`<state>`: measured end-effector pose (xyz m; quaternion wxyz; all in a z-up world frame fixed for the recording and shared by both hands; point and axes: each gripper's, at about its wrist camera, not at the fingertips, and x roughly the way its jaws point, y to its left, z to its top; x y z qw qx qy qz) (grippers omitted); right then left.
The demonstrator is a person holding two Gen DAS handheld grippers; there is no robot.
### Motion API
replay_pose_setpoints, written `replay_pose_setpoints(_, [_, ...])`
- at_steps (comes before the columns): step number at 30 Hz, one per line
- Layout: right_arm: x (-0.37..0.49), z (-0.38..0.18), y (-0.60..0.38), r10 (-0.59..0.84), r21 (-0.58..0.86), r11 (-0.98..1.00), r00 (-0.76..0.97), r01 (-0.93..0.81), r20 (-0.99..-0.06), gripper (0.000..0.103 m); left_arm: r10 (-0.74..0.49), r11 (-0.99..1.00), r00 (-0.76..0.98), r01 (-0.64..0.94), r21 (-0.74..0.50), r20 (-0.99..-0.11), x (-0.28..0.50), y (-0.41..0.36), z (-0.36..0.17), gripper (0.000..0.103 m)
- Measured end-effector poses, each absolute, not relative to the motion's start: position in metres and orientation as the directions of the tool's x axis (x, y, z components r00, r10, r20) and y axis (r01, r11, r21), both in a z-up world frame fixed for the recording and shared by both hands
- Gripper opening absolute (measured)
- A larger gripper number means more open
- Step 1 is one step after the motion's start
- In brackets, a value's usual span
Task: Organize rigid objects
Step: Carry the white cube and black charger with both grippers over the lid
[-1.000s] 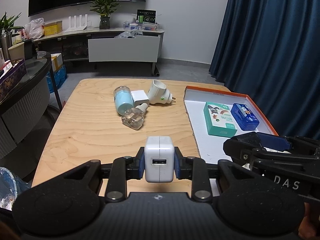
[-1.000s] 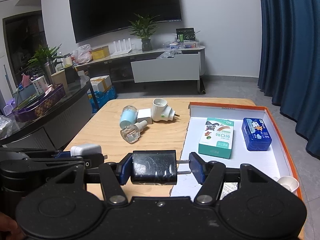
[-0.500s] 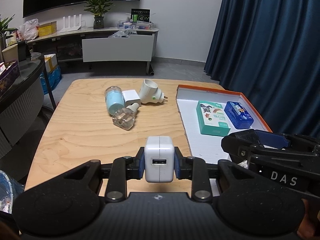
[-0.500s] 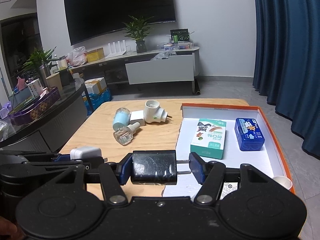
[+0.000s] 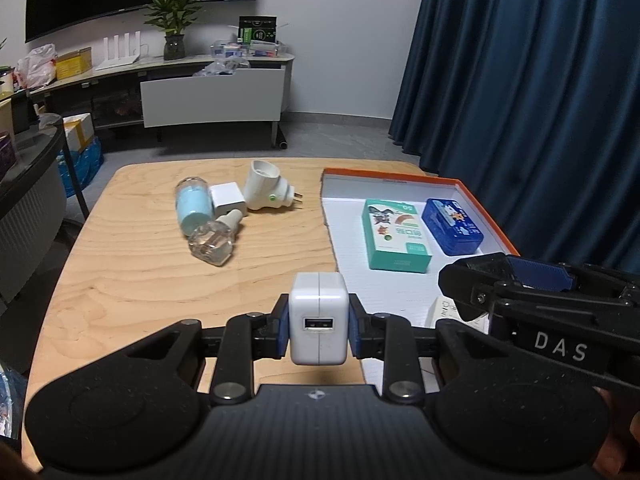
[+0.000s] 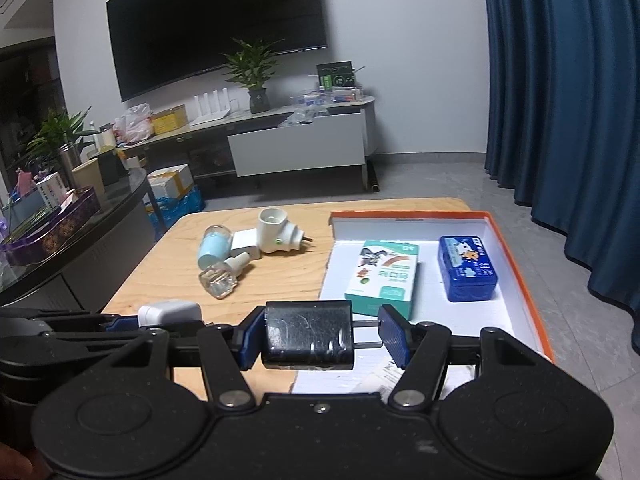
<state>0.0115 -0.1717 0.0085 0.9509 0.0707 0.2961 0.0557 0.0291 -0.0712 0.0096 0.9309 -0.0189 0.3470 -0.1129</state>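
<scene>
My left gripper (image 5: 319,330) is shut on a white USB charger (image 5: 319,316), held above the near edge of the wooden table (image 5: 132,280). My right gripper (image 6: 324,338) is shut on a black charger (image 6: 308,334), its prongs against the right pad, above the near end of the orange-rimmed white tray (image 6: 516,264). In the tray lie a green box (image 6: 384,276) and a blue tin (image 6: 466,274). On the table lie a blue-capped bottle (image 5: 194,204), a clear bottle (image 5: 212,242), a small white cube (image 5: 227,200) and a white plug adapter (image 5: 266,192).
The right gripper (image 5: 532,304) shows at the right of the left wrist view, over the tray's near end. A paper slip (image 6: 380,376) lies in the tray near me. A dark counter (image 6: 60,248) stands left of the table. Blue curtains (image 6: 560,100) hang at the right.
Both grippers have shifted a little to the right and back with their chargers still held; the table objects sit further left in both views.
</scene>
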Motion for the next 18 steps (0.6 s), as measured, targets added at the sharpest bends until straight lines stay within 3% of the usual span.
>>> replay_pose_setpoints(18, [0.01, 0.002, -0.211, 0.081, 0.175, 0.984, 0.821, 0.024, -0.565, 0.072, -0.288, 0.952, 0.695, 0.28, -0.122, -0.659, 0.04, -0.112, 0.007, 0.029])
